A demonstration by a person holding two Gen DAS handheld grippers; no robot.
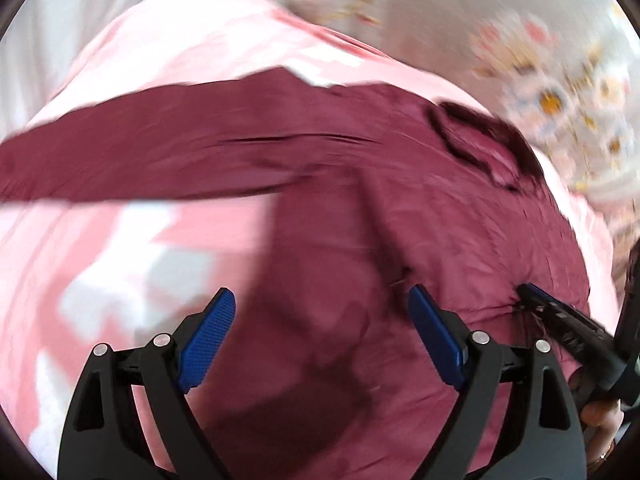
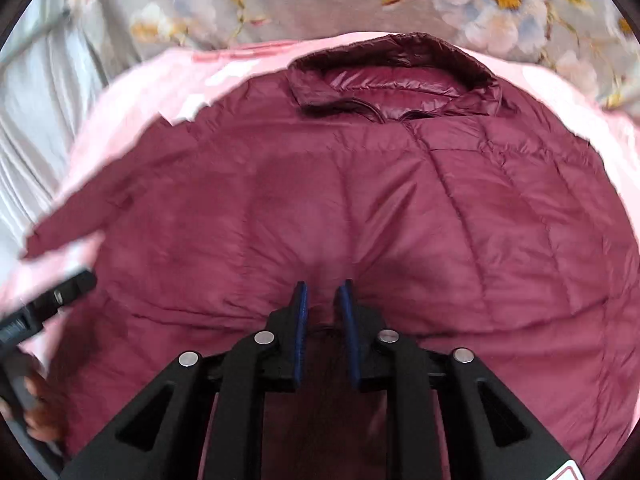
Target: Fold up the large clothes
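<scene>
A maroon quilted jacket (image 2: pixel 360 200) lies spread on a pink patterned sheet (image 2: pixel 120 92), collar (image 2: pixel 396 64) at the far end. It also shows in the left wrist view (image 1: pixel 400 220), with one sleeve (image 1: pixel 140 164) stretched out to the left. My right gripper (image 2: pixel 323 292) is shut on a pinch of the jacket's near hem. It appears at the right edge of the left wrist view (image 1: pixel 532 296), gripping the hem. My left gripper (image 1: pixel 320 304) is open and empty just above the jacket's left part. Its body shows at the left edge of the right wrist view (image 2: pixel 52 296).
The pink sheet (image 1: pixel 120 260) covers a bed. A grey floral fabric (image 2: pixel 280 0) lies beyond the collar, also in the left wrist view (image 1: pixel 560 80). White pleated cloth (image 2: pixel 36 120) is at the far left.
</scene>
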